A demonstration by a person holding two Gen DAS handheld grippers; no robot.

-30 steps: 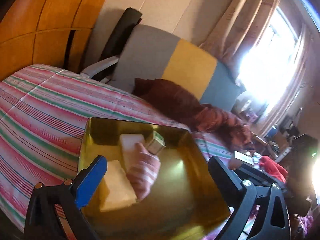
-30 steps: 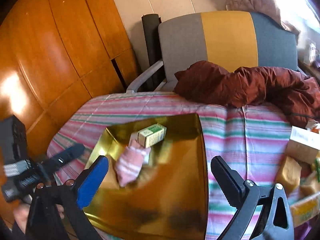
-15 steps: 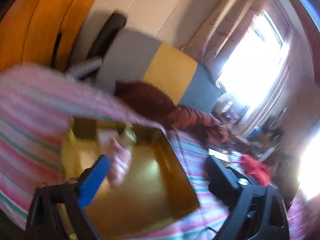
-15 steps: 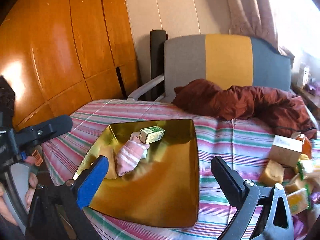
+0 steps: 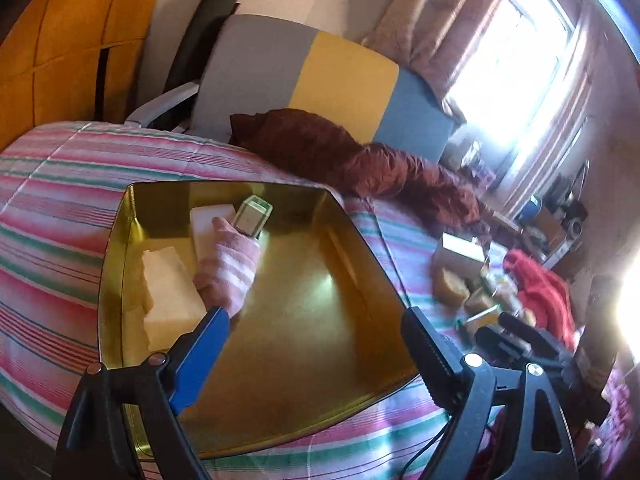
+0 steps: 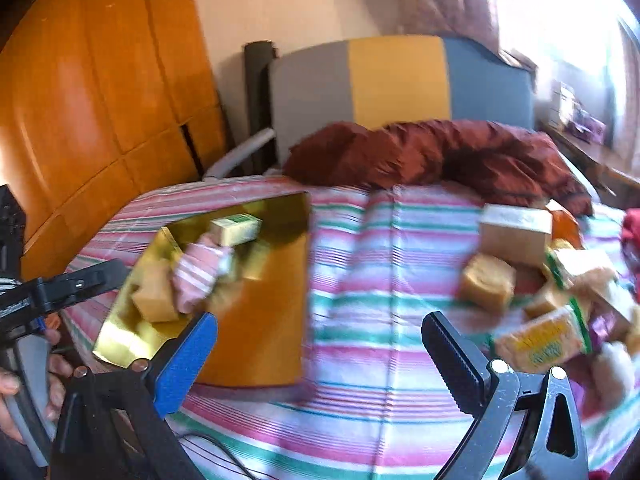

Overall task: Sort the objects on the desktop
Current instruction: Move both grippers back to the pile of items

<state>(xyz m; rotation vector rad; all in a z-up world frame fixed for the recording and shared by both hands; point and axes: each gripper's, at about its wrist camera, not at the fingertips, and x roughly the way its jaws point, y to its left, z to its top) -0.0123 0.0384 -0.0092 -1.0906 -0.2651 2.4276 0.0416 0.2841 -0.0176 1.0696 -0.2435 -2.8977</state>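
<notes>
A gold tray (image 5: 304, 320) lies on the striped cloth and holds a pink striped sock (image 5: 230, 270), a small green-and-white box (image 5: 253, 221), a white block (image 5: 206, 220) and a pale yellow sponge (image 5: 168, 292). My left gripper (image 5: 316, 340) hangs open over the tray's near half with nothing between its fingers. My right gripper (image 6: 320, 344) is open over bare cloth, between the tray (image 6: 264, 320) and a pile of loose things: a cardboard box (image 6: 516, 232), a yellow sponge block (image 6: 486, 282) and a yellow packet (image 6: 540, 340).
A grey, yellow and blue chair (image 5: 320, 76) with a dark red blanket (image 5: 360, 160) stands behind the table. Wooden panels (image 6: 100, 100) fill the left. A red cloth (image 5: 536, 284) lies past the pile. A hand (image 6: 52, 384) holds the left gripper's handle.
The right wrist view has swung right: the tray slid to the left and the pile of loose things came closer. The left gripper drew back over the tray, its jaws a little narrower.
</notes>
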